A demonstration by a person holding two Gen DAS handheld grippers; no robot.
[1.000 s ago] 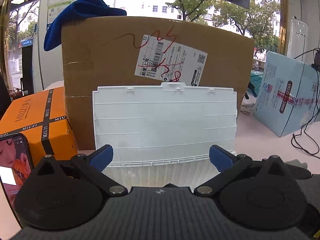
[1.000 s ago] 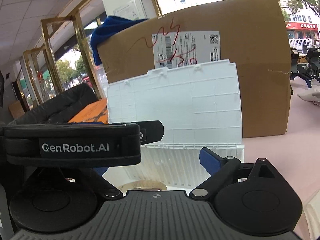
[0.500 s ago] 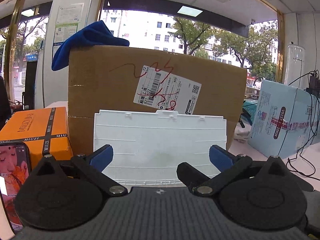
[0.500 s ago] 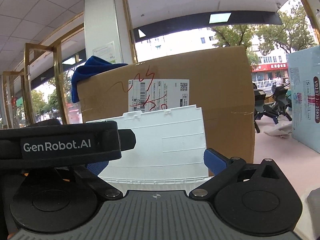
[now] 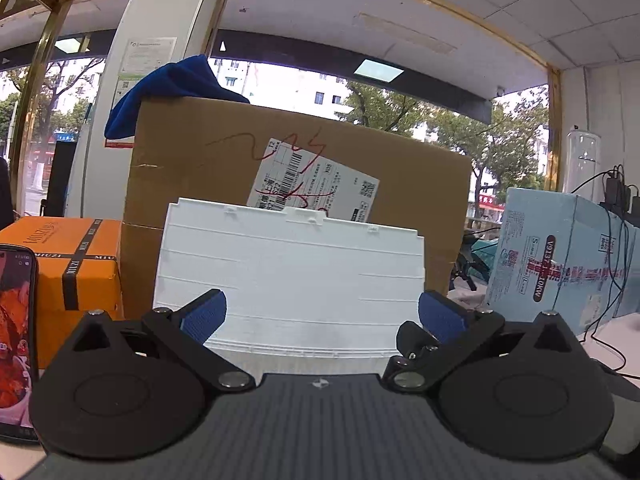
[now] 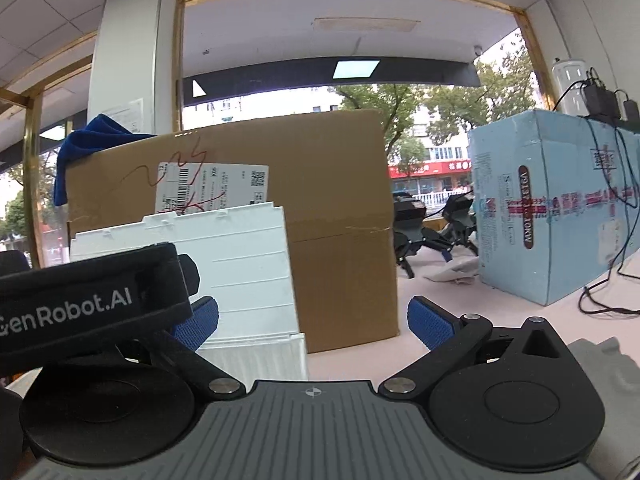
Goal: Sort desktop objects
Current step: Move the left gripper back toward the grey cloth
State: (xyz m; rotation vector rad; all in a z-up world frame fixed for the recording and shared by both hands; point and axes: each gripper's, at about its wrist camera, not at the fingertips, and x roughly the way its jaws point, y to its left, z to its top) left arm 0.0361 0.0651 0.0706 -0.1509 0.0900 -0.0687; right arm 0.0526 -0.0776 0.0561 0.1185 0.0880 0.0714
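Grippers first: your left gripper (image 5: 322, 316) and right gripper (image 6: 314, 322) both stand wide apart, grasping nothing. Since a second ago you have lifted and pulled both back, so the white storage box (image 5: 288, 276) sits lower in view, its lid upright against the one brown carton (image 5: 280, 184). One orange box (image 5: 76, 256), one pale blue box (image 6: 560, 208), one phone (image 5: 16, 336).

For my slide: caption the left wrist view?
Open left gripper faces white ribbed plastic lid before brown cardboard box.
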